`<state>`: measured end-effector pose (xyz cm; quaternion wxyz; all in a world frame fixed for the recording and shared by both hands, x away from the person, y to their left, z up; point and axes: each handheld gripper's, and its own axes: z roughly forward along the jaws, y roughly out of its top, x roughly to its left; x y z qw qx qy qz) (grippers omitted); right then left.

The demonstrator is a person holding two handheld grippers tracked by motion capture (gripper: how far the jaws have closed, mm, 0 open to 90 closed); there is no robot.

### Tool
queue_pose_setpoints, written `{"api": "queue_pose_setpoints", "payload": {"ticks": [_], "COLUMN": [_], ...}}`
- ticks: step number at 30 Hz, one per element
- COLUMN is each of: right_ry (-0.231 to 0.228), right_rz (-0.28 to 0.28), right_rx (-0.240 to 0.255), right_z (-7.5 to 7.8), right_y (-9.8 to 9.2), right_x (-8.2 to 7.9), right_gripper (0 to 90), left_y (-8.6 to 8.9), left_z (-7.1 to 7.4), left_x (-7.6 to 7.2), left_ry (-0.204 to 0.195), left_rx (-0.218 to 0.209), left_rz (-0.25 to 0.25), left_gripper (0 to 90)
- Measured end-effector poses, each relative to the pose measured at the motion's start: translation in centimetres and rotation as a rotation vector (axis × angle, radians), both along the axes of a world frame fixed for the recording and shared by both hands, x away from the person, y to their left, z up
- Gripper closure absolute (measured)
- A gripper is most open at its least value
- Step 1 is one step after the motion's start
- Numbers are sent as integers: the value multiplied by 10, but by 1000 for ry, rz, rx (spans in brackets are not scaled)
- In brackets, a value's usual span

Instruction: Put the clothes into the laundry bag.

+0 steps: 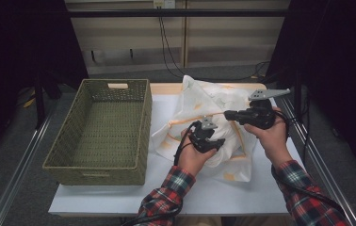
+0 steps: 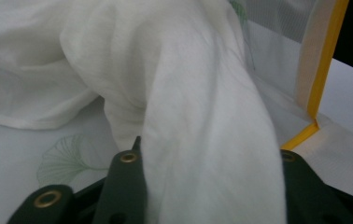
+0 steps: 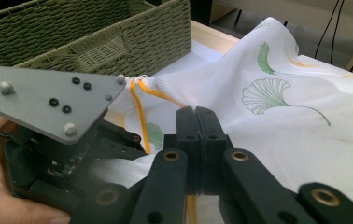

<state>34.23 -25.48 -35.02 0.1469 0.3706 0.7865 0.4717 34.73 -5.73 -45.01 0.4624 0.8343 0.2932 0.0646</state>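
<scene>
The cloth (image 1: 199, 117) lies bunched at the counter's (image 1: 242, 197) far right. The right gripper (image 3: 195, 116) has its fingers clamped on the cloth; the left gripper (image 2: 207, 154) has narrow fingers with a fold between them.

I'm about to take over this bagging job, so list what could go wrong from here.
1. The left claw has a thick fold of white cloth between its jaws, which stand apart; the fold may slide out.
2. The right claw pinches the mesh bag at its yellow-trimmed edge on a thin bite; a tug could pull it free or strain the mesh.
3. The bag lies against the wicker basket, so its fabric might catch on the weave.
</scene>
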Motion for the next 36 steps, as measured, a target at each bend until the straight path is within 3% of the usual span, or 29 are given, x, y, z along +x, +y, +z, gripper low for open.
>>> {"api": "queue_pose_setpoints", "payload": {"ticks": [5, 14, 19, 25, 29, 30, 36], "right_ry": [5, 13, 14, 17, 21, 21, 29], "right_rz": [5, -14, -25, -30, -44, -45, -64], "right_rx": [-12, -24, -29, -33, -32, -36, -36], "right_z": [-3, -8, -9, -12, -14, -14, -18], "right_y": [1, 1, -4, -7, -7, -8, -7], "right_x": [2, 7, 8, 9, 10, 10, 12], "right_gripper": [895, 895, 894, 894, 891, 891, 847], "left_y": [4, 10, 15, 25, 31, 32, 35], "left_z": [-6, -4, 3, 8, 6, 6, 3], "left_x": [1, 0, -4, -8, -8, -9, -7], "left_ry": [7, 13, 14, 16, 26, 28, 38], "left_rx": [-3, -3, 30, 64, 42, 58, 44], "left_rz": [5, 15, 16, 12, 16, 18, 24], "left_gripper": [504, 305, 158, 144, 144, 144, 144]}}
